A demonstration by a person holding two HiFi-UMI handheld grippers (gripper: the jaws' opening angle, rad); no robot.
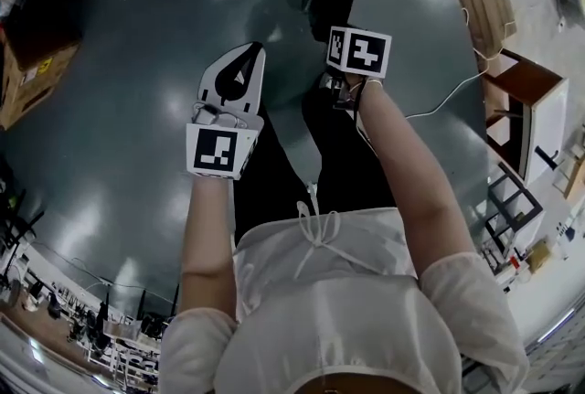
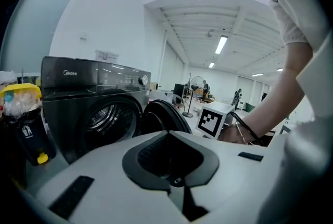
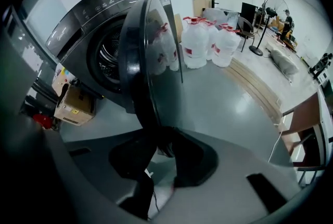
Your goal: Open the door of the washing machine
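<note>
Two tongs: right tongs (image 3: 161, 146) clamp the washing machine door (image 3: 151, 62); left tongs (image 2: 170, 159) closed, empty.

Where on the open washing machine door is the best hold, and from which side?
Likely the free rim of the washing machine door, approached edge-on from the room side: it is thin enough for fingers to straddle, as the right gripper does.
</note>
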